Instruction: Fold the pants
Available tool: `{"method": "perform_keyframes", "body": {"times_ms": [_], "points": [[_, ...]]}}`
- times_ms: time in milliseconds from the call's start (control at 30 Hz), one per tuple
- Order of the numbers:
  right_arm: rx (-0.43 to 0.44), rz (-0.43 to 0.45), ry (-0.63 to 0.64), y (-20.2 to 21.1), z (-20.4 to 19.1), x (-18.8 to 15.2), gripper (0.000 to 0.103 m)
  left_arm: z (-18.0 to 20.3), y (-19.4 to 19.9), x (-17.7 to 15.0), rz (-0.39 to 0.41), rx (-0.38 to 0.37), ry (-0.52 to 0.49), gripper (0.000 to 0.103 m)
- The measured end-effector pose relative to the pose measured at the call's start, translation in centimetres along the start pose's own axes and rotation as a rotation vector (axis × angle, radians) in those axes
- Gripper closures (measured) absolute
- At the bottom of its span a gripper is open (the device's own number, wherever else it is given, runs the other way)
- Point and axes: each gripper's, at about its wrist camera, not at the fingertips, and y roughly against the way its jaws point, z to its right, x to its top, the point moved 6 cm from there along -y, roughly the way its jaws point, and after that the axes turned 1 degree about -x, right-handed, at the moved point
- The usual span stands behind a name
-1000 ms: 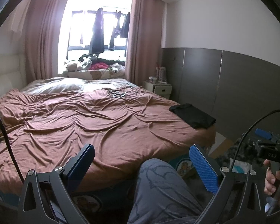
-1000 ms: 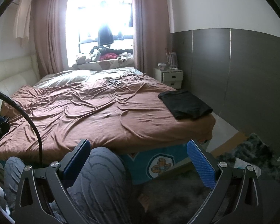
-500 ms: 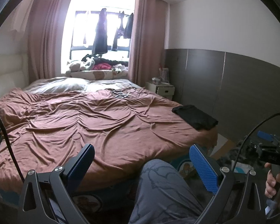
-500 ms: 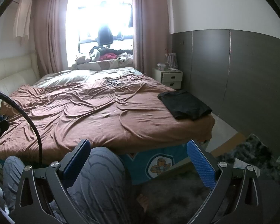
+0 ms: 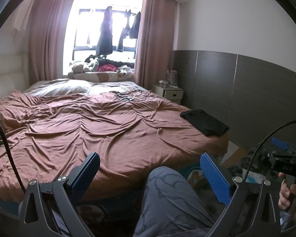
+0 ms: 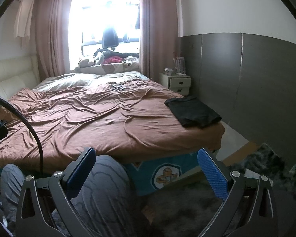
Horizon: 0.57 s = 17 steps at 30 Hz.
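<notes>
While you sat at the foot of the bed (image 5: 112,130), you held both tools low over your lap, pointed along the mattress toward the window (image 5: 106,29). Your left tool (image 5: 150,174) stood with its blue pads spread wide and nothing between them, your knee (image 5: 167,187) in grey patterned trousers showing in the gap. Your right tool (image 6: 148,170) was likewise wide apart and empty, above your other knee (image 6: 106,179); in the left wrist view your right hand (image 5: 290,195) was wrapped around its handle. The pants (image 6: 192,111), black and already folded into a neat flat rectangle, lay on the brown sheet at the bed's near right corner, well apart from either tool. A white nightstand (image 6: 176,83) stood beyond them against the grey panelled wall.
</notes>
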Motion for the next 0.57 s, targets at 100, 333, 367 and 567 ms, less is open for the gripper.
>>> {"method": "perform_keyframes", "body": {"times_ms": [100,333,367,567], "points": [[-0.001,-0.004,-0.004,-0.17,0.12,-0.05,0.000,0.06,-0.06,-0.04,-0.001,-0.002,-0.002,0.000],[-0.004,-0.012,-0.004,-0.45,0.28,0.11,0.000,0.18,0.10,-0.09,0.007,-0.008,-0.007,0.001],[-0.004,-0.013,-0.005,-0.58,0.25,0.16,0.000,0.11,0.15,-0.10,0.008,-0.006,-0.007,0.001],[-0.003,-0.017,-0.015,-0.59,0.07,0.17,0.000,-0.24,0.49,-0.30,0.012,0.002,-0.002,0.001]]}}
